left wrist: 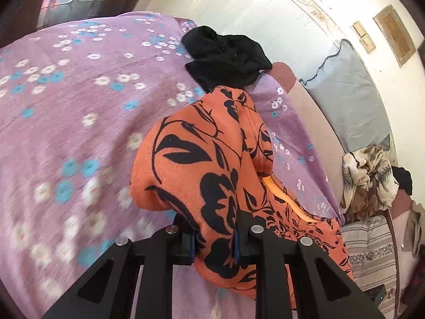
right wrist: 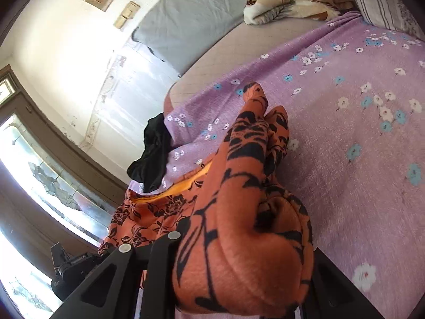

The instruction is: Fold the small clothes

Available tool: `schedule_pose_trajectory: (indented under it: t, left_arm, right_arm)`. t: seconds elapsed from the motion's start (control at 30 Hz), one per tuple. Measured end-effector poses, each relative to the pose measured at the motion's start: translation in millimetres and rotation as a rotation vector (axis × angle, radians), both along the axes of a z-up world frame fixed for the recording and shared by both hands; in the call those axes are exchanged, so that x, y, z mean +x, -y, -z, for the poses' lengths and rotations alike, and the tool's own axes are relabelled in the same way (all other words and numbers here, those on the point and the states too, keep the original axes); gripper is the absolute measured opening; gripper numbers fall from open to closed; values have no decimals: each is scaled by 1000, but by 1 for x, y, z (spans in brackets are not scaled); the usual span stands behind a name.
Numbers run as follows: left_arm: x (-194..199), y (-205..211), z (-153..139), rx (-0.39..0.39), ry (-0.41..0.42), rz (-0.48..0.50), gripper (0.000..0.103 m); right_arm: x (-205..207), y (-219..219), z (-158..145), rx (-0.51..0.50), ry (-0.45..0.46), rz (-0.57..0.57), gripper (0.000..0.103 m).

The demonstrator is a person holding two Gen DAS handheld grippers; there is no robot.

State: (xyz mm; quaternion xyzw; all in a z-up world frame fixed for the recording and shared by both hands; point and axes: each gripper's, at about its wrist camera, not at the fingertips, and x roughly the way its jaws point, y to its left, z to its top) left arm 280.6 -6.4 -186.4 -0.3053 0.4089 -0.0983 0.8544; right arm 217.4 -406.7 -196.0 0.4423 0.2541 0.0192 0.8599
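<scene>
An orange garment with black flower print (left wrist: 202,170) hangs bunched over a purple flowered bedsheet (left wrist: 66,111). My left gripper (left wrist: 215,242) is shut on a fold of it, held above the bed. In the right wrist view the same garment (right wrist: 239,226) drapes over my right gripper (right wrist: 239,260) and hides its fingertips; the cloth is pinched there and lifted off the sheet (right wrist: 358,159). A black garment (left wrist: 225,55) lies crumpled at the bed's far edge, and it also shows in the right wrist view (right wrist: 154,154).
A grey cushion (left wrist: 348,93) leans on the white wall. A beige patterned blanket (left wrist: 366,180) and a striped pillow (left wrist: 372,250) lie at the bed's head end. A window with a wooden frame (right wrist: 39,164) is beside the bed.
</scene>
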Motion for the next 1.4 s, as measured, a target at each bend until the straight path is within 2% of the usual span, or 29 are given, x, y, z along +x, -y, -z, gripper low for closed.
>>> schedule_pose_trajectory:
  t: [0.07, 0.17, 0.23, 0.27, 0.3, 0.33, 0.37, 0.4, 0.47, 0.5, 0.57, 0.6, 0.67, 0.7, 0.77, 0.83, 0.9, 1.1, 1.23, 1.4]
  left_arm:
    - [-16, -10, 3, -17, -35, -28, 21]
    - [-46, -25, 20, 43, -101, -17, 24]
    - [-61, -36, 41, 51, -193, -13, 30]
    - [-65, -44, 50, 28, -230, -23, 35]
    - [-68, -55, 52, -21, -236, -45, 36]
    - [-67, -63, 49, -43, -236, -67, 37]
    - [-67, -71, 42, -42, -217, -95, 37]
    - [-68, -78, 33, -27, -175, -122, 37]
    - [-71, -83, 12, 57, -77, -182, 41]
    - [-72, -82, 2, 103, -31, -194, 42]
    - [-73, -73, -9, 167, 28, -187, 42]
    - [-74, -66, -12, 190, 53, -171, 42]
    - [-71, -50, -12, 216, 59, -115, 49]
    - [-69, -43, -7, 222, 32, -90, 55]
    - [-61, -33, 10, 232, -64, -59, 56]
    - [-53, -24, 26, 309, -154, -64, 55]
    - [-51, -21, 31, 350, -170, -66, 55]
    - [-40, -37, 33, 285, -178, -91, 56]
    - [-41, -34, 34, 306, -178, -77, 56]
    - [-42, -36, 34, 263, -186, -75, 56]
  right_arm:
    - [-21, -4, -3, 2, -10, -11, 22]
    - [-49, -9, 10, 32, -92, -34, 22]
    - [-60, -9, 34, 134, -218, -43, 25]
    - [-64, -7, 45, 176, -287, -30, 25]
    - [-70, -2, 57, 252, -349, -14, 28]
    - [-76, 4, 63, 326, -341, -1, 29]
    - [-86, 11, 64, 382, -336, 39, 30]
    - [-95, 19, 60, 376, -348, 91, 34]
    - [-113, 28, 42, 284, -342, 178, 45]
    - [-126, 31, 27, 204, -316, 242, 61]
    - [-140, 30, 4, 120, -255, 301, 73]
    - [-138, 25, -7, 86, -227, 279, 73]
    - [-122, 10, -26, 17, -181, 188, 73]
    - [-107, -7, -38, -24, -145, 105, 73]
    - [-75, -44, -55, -76, -99, -65, 73]
    - [-39, -78, -66, -105, -60, -212, 73]
    - [-2, -114, -72, -125, -47, -345, 73]
    - [85, -205, -84, -297, -35, -595, 73]
    - [128, -250, -89, -410, -41, -734, 73]
    - [175, -281, -63, -416, -111, -838, 73]
